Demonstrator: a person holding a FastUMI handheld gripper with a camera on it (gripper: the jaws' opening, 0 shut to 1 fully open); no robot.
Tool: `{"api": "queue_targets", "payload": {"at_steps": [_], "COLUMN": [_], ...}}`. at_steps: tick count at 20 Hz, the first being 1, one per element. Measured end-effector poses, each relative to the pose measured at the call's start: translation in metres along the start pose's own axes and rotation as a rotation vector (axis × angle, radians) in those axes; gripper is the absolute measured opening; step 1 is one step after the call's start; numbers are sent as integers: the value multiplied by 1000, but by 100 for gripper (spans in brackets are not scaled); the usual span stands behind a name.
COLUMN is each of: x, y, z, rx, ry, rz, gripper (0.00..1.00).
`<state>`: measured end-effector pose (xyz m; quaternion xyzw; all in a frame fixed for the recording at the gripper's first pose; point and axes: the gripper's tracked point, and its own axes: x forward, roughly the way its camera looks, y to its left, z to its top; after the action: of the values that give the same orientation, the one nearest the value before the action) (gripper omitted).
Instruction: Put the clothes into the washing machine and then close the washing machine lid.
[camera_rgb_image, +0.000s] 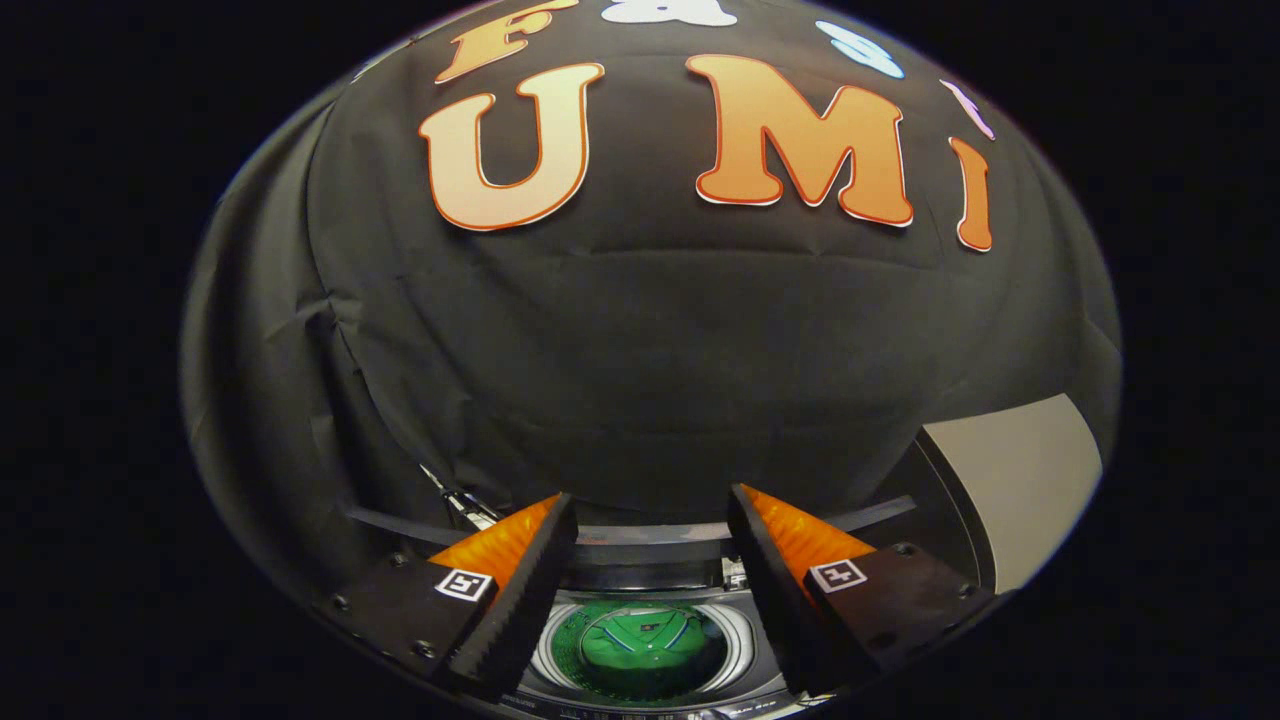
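Observation:
My gripper (650, 505) is open, its two orange fingers (500, 545) spread wide with nothing between them. Below and between the fingers sits a small top-loading washing machine (640, 575). Its round drum opening (640, 648) faces up, and a green garment (640, 640) lies inside the drum. The gripper hangs above the machine and touches nothing. The machine's lid shows as a dark raised strip (640, 550) at the back of the opening, standing up behind the drum.
A black cloth wall (640, 350) rises right behind the machine. A pale panel (1010, 480) stands to the right of the right finger. A thin metal rod (455, 500) shows by the left finger's tip.

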<state>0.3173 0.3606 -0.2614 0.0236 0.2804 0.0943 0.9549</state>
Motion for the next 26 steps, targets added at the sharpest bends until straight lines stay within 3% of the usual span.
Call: {"api": "queue_targets", "payload": {"at_steps": [26], "x": [-31], "y": [-4], "z": [-35], "rx": [-20], "ry": [-184], "rz": [-3], "gripper": [100]}}
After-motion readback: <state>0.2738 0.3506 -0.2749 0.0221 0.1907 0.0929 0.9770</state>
